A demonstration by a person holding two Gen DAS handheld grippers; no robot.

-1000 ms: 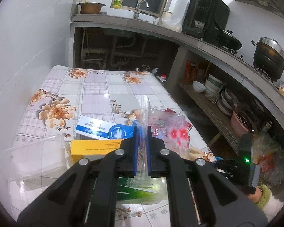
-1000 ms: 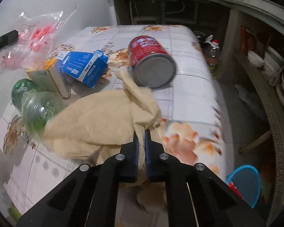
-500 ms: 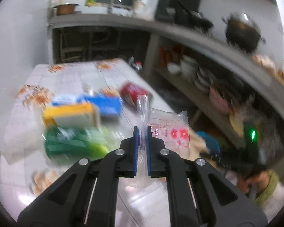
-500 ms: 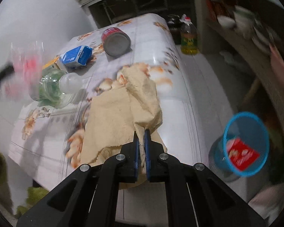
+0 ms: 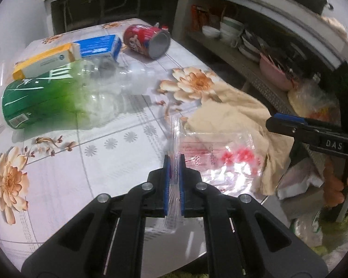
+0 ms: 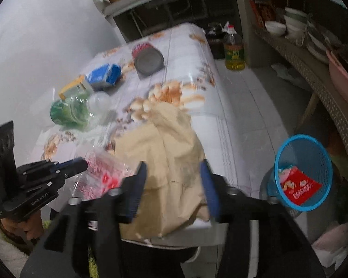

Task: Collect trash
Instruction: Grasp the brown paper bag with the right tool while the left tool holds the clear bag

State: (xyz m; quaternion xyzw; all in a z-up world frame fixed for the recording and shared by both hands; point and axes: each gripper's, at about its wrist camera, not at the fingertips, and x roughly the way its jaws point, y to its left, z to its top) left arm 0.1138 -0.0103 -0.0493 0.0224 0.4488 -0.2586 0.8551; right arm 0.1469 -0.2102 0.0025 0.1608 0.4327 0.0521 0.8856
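Observation:
My left gripper (image 5: 174,162) is shut on a clear plastic bag with red print (image 5: 220,157), held just above the flowered table (image 5: 118,153) near its front edge. My right gripper (image 6: 173,166) has its jaws opening around a crumpled beige cloth (image 6: 164,139); the pads stand off it, and it lies draped over the table's edge. Further back on the table lie a green bottle (image 5: 46,102), a red can (image 5: 146,39), a blue box (image 5: 97,46) and a yellow box (image 5: 44,60). A blue basket (image 6: 300,136) holding a red wrapper stands on the floor to the right.
An oil bottle (image 6: 233,51) stands on the floor past the table's far end. A low shelf with bowls (image 6: 290,23) and a pink basin (image 5: 273,69) runs along the right. A white wall borders the table on the left.
My right gripper has opened and let go of the beige cloth, which now rests on the table edge. My left gripper has come down and toward the right gripper, still holding the bag.

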